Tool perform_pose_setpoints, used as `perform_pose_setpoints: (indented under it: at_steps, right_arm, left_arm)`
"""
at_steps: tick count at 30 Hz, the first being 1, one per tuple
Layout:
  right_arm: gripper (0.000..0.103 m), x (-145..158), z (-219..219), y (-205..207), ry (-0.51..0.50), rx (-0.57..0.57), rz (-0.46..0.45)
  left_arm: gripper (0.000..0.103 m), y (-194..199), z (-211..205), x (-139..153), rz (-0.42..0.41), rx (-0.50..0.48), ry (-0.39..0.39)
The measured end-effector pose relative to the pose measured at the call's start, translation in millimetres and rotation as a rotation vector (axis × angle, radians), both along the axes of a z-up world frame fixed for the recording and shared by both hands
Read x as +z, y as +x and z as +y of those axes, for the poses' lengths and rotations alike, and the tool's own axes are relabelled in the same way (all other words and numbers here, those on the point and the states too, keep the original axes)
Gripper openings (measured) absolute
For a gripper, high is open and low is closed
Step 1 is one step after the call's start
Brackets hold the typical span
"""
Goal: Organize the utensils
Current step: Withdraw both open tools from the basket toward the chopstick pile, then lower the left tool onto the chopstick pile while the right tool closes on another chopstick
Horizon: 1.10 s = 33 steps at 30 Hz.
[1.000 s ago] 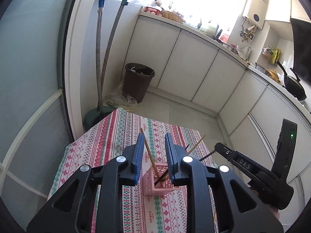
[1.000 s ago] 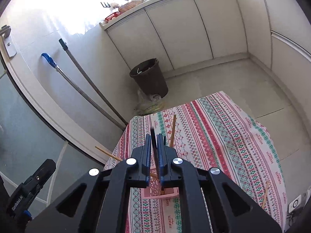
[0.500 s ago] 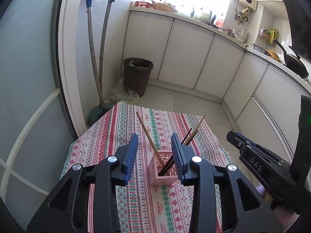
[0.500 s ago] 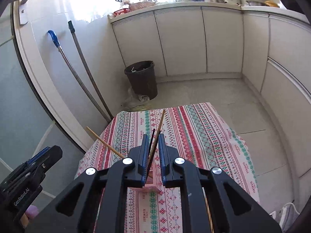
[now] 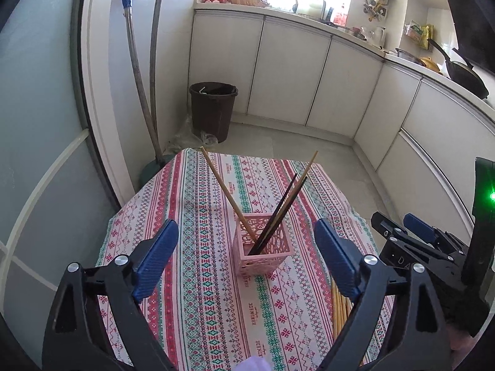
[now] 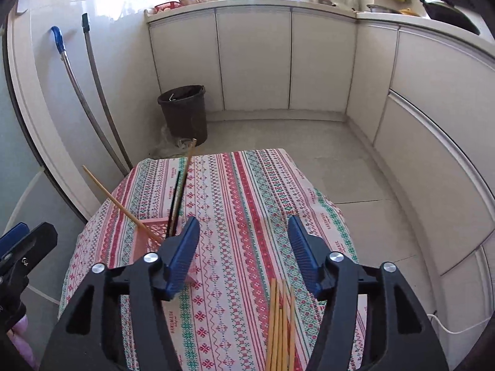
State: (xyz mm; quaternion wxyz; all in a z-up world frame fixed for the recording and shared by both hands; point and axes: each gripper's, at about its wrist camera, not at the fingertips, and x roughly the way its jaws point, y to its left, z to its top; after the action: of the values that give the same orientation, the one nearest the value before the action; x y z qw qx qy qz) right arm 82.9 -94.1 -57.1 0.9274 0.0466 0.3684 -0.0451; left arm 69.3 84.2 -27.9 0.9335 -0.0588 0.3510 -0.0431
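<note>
A pink lattice holder (image 5: 263,247) stands on the patterned tablecloth (image 5: 201,293). Wooden and dark chopsticks (image 5: 278,204) lean out of it. My left gripper (image 5: 246,247) hovers in front of the holder with its jaws opening wide; the holder lies in line between the blue pads, untouched. My right gripper (image 6: 241,247) is also opening, with nothing between its pads. The holder (image 6: 148,238) sits to its left, partly hidden by the left finger. A bundle of loose wooden chopsticks (image 6: 281,324) lies on the cloth below the right gripper, also seen as a bundle (image 5: 338,309) in the left wrist view.
A dark bin (image 5: 213,108) stands on the floor beyond the table, with two mop handles (image 5: 145,92) leaning on the wall. White cabinets (image 6: 256,61) line the back. The table's far edge (image 6: 216,154) drops to the tiled floor.
Both grippers went from nearly shut to wide open. The chopsticks they held between their pads now rest in the pink holder. Both views have pulled back and lowered slightly.
</note>
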Motion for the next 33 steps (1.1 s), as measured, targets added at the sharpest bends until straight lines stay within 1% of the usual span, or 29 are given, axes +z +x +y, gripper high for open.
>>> perform_pose_setpoints:
  at_steps: [3, 6, 8, 10, 12, 15, 18, 20, 21, 24, 26, 28, 30, 31, 33]
  right_arm:
    - [0.07, -7, -16, -5, -0.014, -0.036, 0.022]
    - [0.075, -10, -32, -14, -0.042, -0.084, 0.015]
    - [0.081, -11, -45, -21, -0.051, -0.117, 0.007]
    - [0.09, -13, -59, -28, -0.048, -0.15, 0.014]
    - [0.095, -17, -76, -32, -0.037, -0.174, 0.042]
    - [0.096, -30, -102, -36, -0.001, -0.192, 0.133]
    - [0.096, -47, -129, -41, 0.062, -0.212, 0.223]
    - [0.096, -57, -145, -44, 0.122, -0.224, 0.278]
    - [0.096, -63, -152, -43, 0.161, -0.23, 0.306]
    - [0.096, -84, -167, -39, 0.325, -0.22, 0.407]
    - [0.096, -99, -172, -37, 0.4, -0.219, 0.465]
    - [0.096, -108, -173, -36, 0.42, -0.222, 0.514]
    - [0.096, -111, -173, -36, 0.425, -0.221, 0.533]
    - [0.096, -112, -173, -36, 0.429, -0.224, 0.536]
    - [0.096, -112, -176, -36, 0.436, -0.236, 0.536]
  left_arm:
    - [0.092, 2, -6, -7, 0.022, -0.004, 0.011]
    - [0.094, 3, -17, -16, 0.046, -0.022, 0.028]
    - [0.095, 4, -25, -22, 0.064, -0.04, 0.048]
    - [0.096, 5, -37, -31, 0.09, -0.068, 0.077]
    - [0.096, 4, -49, -41, 0.117, -0.097, 0.098]
    - [0.096, 5, -69, -56, 0.163, -0.146, 0.133]
    - [0.096, 5, -90, -70, 0.215, -0.2, 0.157]
    - [0.096, 5, -103, -82, 0.253, -0.236, 0.162]
    - [0.096, 5, -111, -89, 0.279, -0.26, 0.169]
    - [0.096, 5, -131, -110, 0.346, -0.318, 0.198]
    - [0.096, 6, -145, -125, 0.391, -0.352, 0.224]
    - [0.096, 10, -156, -140, 0.439, -0.366, 0.246]
    - [0.096, 17, -160, -152, 0.48, -0.348, 0.247]
    - [0.096, 21, -161, -155, 0.494, -0.336, 0.234]
    - [0.096, 31, -160, -161, 0.536, -0.309, 0.18]
